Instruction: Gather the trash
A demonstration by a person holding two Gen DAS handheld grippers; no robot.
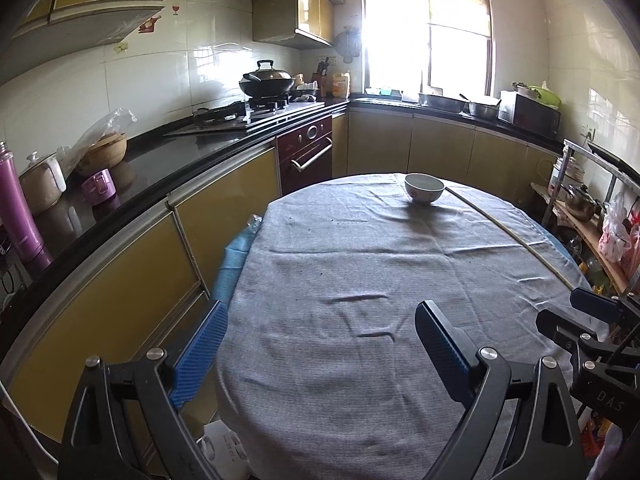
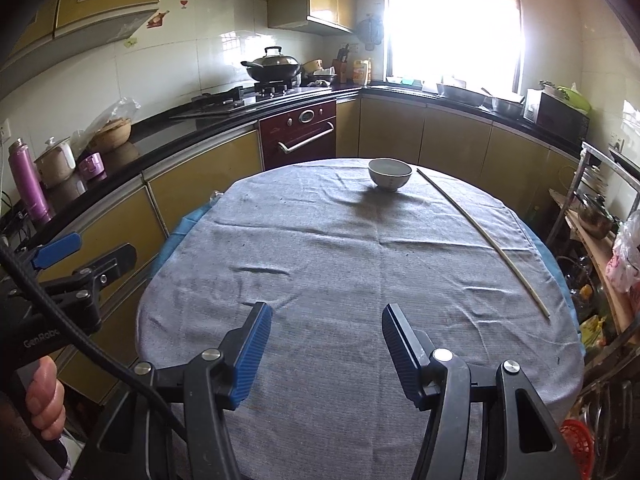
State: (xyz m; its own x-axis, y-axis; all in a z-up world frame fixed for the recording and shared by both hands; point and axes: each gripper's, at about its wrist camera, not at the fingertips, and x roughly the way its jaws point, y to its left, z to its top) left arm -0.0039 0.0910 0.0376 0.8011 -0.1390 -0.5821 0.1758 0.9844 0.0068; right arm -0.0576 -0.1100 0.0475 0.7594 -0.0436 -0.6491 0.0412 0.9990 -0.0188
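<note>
A round table under a grey cloth (image 1: 360, 280) (image 2: 340, 260) fills both views. A white bowl (image 1: 424, 188) (image 2: 389, 174) stands upright at its far side. A long thin pale stick (image 1: 512, 236) (image 2: 484, 240) lies along the right part of the cloth. My left gripper (image 1: 320, 320) is open and empty over the near left edge of the table. My right gripper (image 2: 326, 320) is open and empty over the near edge; it also shows at the right in the left wrist view (image 1: 576, 316). Small dark crumbs dot the cloth.
A black counter (image 1: 160, 148) with a purple flask (image 1: 20, 216), mug, pots and a wok (image 1: 266, 84) runs along the left. An oven (image 2: 298, 136) faces the table. A shelf (image 2: 596, 232) with pots and bags stands at the right.
</note>
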